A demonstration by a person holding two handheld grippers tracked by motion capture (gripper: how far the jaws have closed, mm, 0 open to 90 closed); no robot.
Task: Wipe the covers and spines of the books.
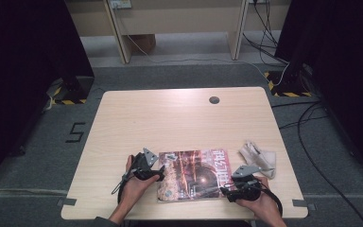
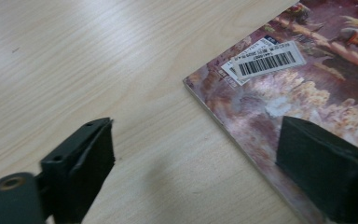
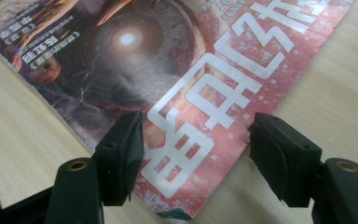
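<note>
Magazine lies flat on the wooden table, near the person's edge. Left gripper is spread wide astride its barcode corner, right gripper gapes over the opposite corner; both grip nothing, probably lining up to grab. Glossy thin cover, slick. Crumpled cloth sits just right of the magazine.

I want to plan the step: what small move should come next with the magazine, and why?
Probably ease the left hand-held gripper onto the magazine edge and close. Its jaws stand open astride the corner, gripping nothing; the right hand-held gripper is open over the other end.
</note>
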